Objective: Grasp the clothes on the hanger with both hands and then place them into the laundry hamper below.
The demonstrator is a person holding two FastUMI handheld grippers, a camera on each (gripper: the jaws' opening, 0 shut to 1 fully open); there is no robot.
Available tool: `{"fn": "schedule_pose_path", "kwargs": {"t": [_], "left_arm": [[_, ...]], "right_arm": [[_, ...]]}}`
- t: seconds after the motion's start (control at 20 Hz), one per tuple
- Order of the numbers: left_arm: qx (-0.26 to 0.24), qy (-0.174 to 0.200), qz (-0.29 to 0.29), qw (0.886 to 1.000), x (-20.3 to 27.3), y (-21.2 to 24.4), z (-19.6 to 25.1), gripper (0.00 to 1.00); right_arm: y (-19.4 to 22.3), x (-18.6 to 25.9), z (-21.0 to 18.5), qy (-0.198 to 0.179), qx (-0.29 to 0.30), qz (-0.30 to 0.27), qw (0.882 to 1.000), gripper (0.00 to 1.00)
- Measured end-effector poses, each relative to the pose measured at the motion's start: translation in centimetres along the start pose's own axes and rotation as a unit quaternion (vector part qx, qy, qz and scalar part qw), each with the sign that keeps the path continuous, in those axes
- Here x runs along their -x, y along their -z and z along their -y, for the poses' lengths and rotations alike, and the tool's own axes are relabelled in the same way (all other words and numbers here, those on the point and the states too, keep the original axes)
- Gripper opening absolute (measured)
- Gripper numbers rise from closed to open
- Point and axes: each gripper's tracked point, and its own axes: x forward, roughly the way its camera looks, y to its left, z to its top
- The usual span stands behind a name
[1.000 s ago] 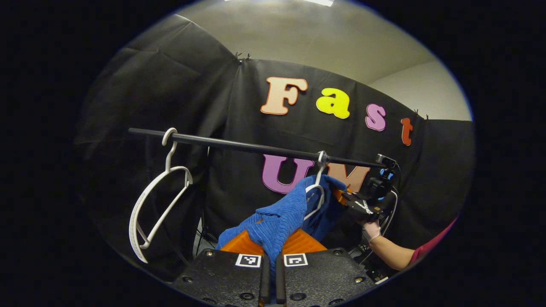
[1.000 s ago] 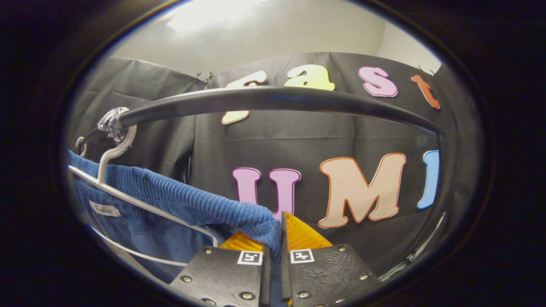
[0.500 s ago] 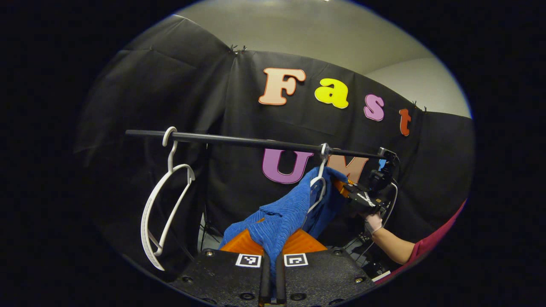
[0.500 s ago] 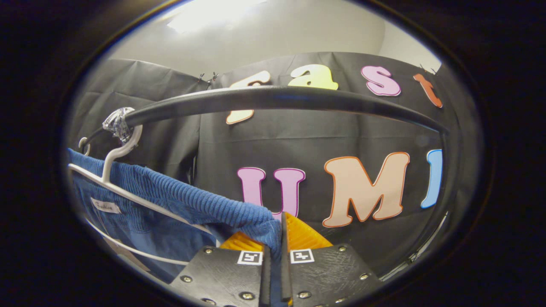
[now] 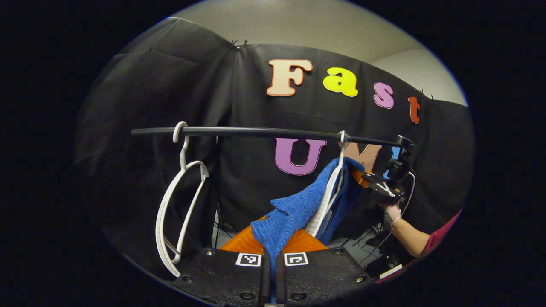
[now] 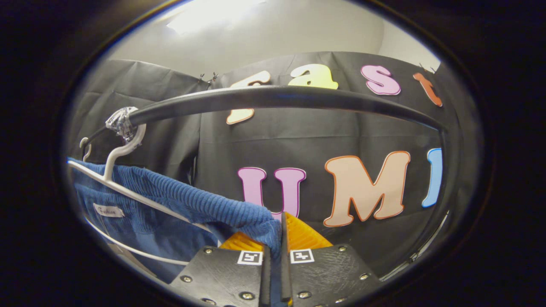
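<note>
A blue ribbed garment (image 5: 294, 209) hangs on a white hanger (image 5: 330, 194) hooked over the black rail (image 5: 264, 132). My left gripper (image 5: 270, 251) is shut on one end of the cloth, which bunches between its fingers. In the right gripper view the same blue garment (image 6: 187, 202) stretches from its white hanger (image 6: 123, 149) to my right gripper (image 6: 273, 243), which is shut on the other end, just under the rail (image 6: 277, 96). In the left gripper view the right gripper (image 5: 362, 178) and the hand holding it sit beside the hanger.
A second white hanger (image 5: 179, 204) hangs bare at the left end of the rail. Black cloth walls close the booth behind. A person's forearm (image 5: 407, 232) and red sleeve reach in from the lower right. Cables lie on the floor below the rail.
In the left gripper view the rail and both hangers have shifted right and up slightly, and the garment's hanger has turned edge-on. The right gripper view has hardly changed.
</note>
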Motion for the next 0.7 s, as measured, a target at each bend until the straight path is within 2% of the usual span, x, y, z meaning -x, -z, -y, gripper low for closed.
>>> {"fn": "schedule_pose_path", "kwargs": {"t": [0.25, 0.7], "left_arm": [[-0.012, -0.022, 0.023, 0.999, -2.7, -0.8, -1.1, 0.05], [-0.008, -0.002, 0.059, 0.998, -7.7, -2.2, -0.3, 0.06]], "right_arm": [[0.0, -1.1, 1.2, 0.015, 0.010, 0.003, 1.000, 0.10], [0.6, -2.1, 4.6, 0.053, 0.009, 0.000, 0.999, 0.09]]}}
